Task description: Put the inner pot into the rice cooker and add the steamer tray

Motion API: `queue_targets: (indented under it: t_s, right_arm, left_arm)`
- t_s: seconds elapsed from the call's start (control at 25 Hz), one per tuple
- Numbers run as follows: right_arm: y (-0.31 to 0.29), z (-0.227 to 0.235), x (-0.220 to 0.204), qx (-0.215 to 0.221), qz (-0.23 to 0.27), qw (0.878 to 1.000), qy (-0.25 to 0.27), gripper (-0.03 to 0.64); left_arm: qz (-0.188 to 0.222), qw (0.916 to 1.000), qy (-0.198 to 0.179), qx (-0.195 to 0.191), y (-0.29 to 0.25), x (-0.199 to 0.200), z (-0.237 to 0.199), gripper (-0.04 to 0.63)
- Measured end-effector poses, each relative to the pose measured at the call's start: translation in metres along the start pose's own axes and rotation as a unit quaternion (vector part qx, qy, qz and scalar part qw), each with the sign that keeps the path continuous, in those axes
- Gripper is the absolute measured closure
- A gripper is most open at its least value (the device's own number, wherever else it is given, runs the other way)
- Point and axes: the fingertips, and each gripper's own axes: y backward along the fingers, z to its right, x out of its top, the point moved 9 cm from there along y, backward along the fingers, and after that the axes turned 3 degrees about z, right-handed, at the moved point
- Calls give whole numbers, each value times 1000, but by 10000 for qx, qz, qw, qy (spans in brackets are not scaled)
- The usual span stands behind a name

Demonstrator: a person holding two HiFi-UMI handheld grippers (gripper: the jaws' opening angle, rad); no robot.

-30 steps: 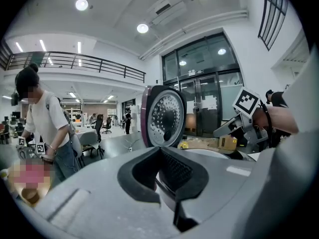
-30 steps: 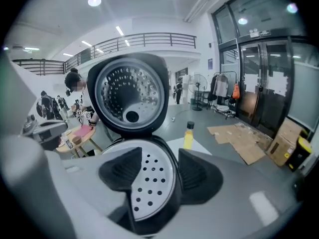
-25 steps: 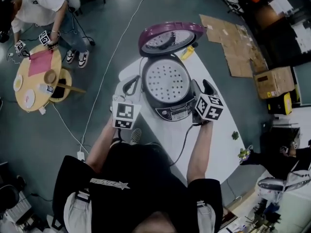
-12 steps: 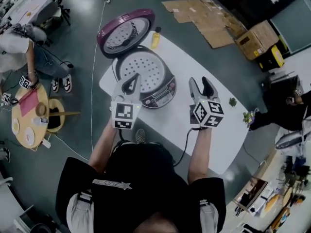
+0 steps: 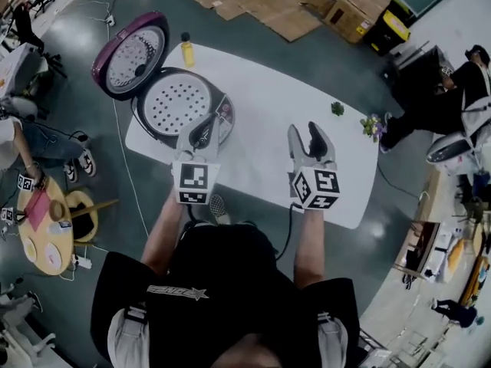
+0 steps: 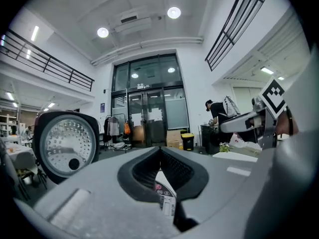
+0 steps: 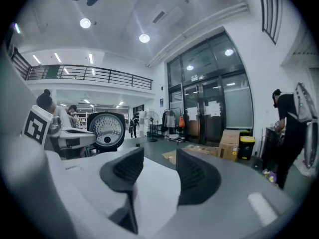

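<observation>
The left gripper (image 5: 205, 126) has its jaws drawn together at the tips with nothing between them; through the slit behind the pads its own view shows only a strip of the rice cooker's (image 5: 224, 115) button panel. The right gripper (image 5: 305, 135) has its jaws well apart and has just been closing them a little; only bare tabletop shows between them. Both hang over the near edge of a white table (image 5: 291, 90), the left just beside the cooker, the right well apart from it. The cooker stands at the table's left end, its purple lid (image 5: 129, 52) swung open and the holed steamer tray (image 5: 175, 102) seated in its mouth, hiding whatever is below. On the table there are one cooker, one yellow bottle (image 5: 186, 50) and two small plants (image 5: 337, 108). The room is a tall hall with a dark grey floor, flattened cardboard (image 5: 261, 2), and a round wooden table (image 5: 46, 228).
</observation>
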Motion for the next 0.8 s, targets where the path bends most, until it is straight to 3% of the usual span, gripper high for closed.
queue_targets:
  t_s: [0.24, 0.8]
  right_arm:
    - [80, -4, -9, -410, 349, 9985, 63, 492]
    - [230, -30, -48, -915, 304, 9953, 73, 595]
  left_arm:
    - [27, 9994, -10, -349, 33, 8, 50, 584]
    - [60, 9963, -79, -859, 125, 11, 134, 584]
